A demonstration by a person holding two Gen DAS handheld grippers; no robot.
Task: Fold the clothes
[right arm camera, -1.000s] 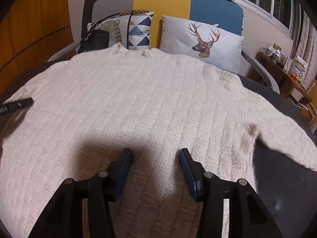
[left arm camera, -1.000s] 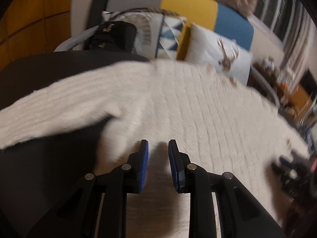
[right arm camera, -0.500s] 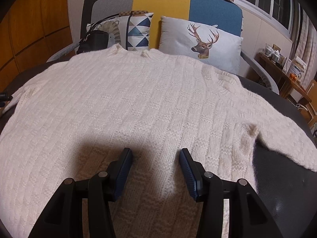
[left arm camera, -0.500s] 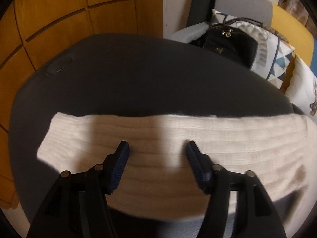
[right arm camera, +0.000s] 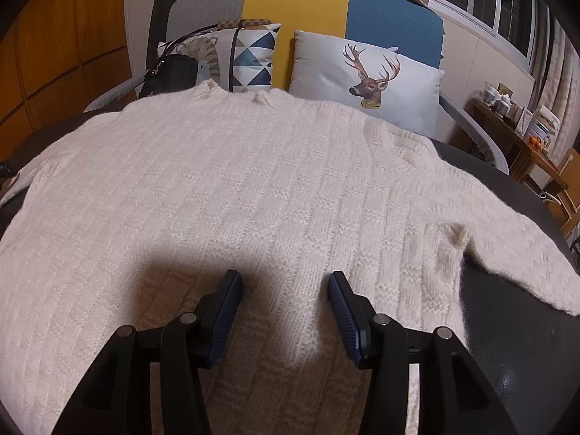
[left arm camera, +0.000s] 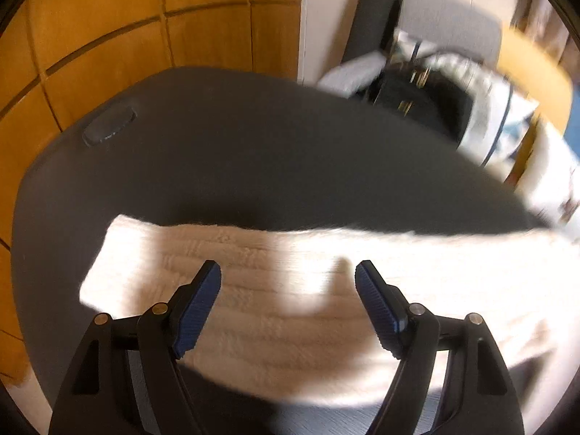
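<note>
- Jaws of the left gripper stand spread wide above the sweater's left sleeve; they have just been opening, and nothing is pinched between them.
- Jaws of the right gripper are spread about halfway, hovering over the lower body of the cream knit sweater, gripping nothing.
- Judging from the layout, the step in hand is taking up the left sleeve to fold it across the body. To do it well, the left gripper should come down near the cuff, pinch both layers of the thick knit, then lift before carrying it over so the sleeve does not drag or bunch.
- The right gripper could steady the body while the sleeve travels.
- Sweater: chunky cream ribbed knit with a block texture, lying flat and spread on the dark grey worktop, neckline at the far edge, both sleeves stretched out to the sides. No fold shows yet.
- Its right sleeve angles out over the worktop.
- Beyond the worktop: a black handbag, a triangle-patterned cushion and a deer-print cushion on a grey, yellow and blue sofa.
- Farthest left, a wood-panelled wall; this view is blurred.
</note>
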